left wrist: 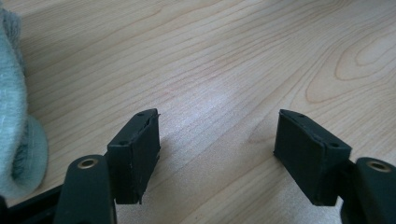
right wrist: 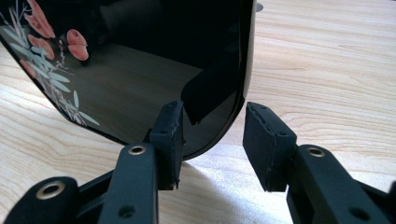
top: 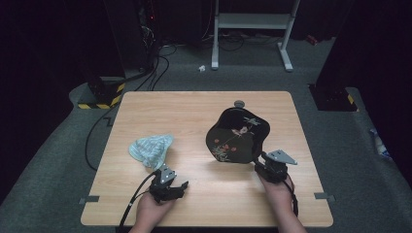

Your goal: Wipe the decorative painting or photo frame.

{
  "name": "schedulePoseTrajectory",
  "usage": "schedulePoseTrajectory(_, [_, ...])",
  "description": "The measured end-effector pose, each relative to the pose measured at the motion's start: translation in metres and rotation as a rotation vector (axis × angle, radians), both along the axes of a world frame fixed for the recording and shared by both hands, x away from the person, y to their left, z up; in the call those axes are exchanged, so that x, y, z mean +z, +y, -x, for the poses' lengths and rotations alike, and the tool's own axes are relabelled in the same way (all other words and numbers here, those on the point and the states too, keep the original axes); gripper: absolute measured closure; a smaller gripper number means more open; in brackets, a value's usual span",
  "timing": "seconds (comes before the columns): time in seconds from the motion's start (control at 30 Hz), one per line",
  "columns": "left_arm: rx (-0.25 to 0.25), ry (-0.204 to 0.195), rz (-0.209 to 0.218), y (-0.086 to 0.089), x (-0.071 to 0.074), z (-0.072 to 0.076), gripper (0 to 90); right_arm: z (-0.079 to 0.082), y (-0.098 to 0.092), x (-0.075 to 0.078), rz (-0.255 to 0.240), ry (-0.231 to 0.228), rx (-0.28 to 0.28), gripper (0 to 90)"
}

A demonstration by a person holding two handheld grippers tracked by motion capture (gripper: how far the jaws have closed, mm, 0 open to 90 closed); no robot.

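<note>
Jaws of the right gripper [right wrist: 212, 140] parted, straddling the near rim of a black lacquer tray [right wrist: 140, 74]; left pad against the glossy inner face, right pad just clear of the outer edge, a sliver of wood showing between. No squeeze on the rim: released, not grasping. Tray rim tilted up off the wood here, with shadow beneath it. Painted on the tray, ahead and left of the jaws: orange-red blossoms and pale green leaves. Beyond the right pad, bare wooden table [right wrist: 336, 60].

From the high view, same right gripper [top: 265, 162] at the tray's [top: 237, 136] near right corner, grey three-cornered plate on top, right hand [top: 279, 189] behind it. Small grey round object [top: 239, 103] just past the tray's far edge, touching or nearly so; cannot tell which.

Jaws of the left gripper [left wrist: 217, 140] spread wide, nothing between the pads, bare wood grain beneath and ahead. Far left of those jaws, a fold of pale blue-green cloth [left wrist: 16, 116], apart from the pads. From the high view, left gripper [top: 175, 187] low over the table's near side, left hand [top: 153, 206] behind it, cable trailing off the near edge. Crumpled striped cloth [top: 151, 148] just beyond and left of the jaws, well apart from the tray.
</note>
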State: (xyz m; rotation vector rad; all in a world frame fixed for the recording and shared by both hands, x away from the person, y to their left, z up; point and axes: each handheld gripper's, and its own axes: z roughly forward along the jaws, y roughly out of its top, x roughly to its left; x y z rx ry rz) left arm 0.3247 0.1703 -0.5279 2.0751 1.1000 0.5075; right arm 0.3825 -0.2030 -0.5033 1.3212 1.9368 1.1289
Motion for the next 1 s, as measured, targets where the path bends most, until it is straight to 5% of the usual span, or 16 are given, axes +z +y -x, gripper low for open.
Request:
schedulePoseTrajectory(0.67, [-0.003,-0.001,0.001,0.0,0.0,0.0,31.3,-0.007,-0.001,0.0,-0.006,0.0,-0.022,55.4])
schedulePoseTrajectory(1.0, [-0.05,0.002,0.001,0.006,0.0,0.006,30.0,0.006,-0.007,0.004,0.014,-0.008,0.001,39.2])
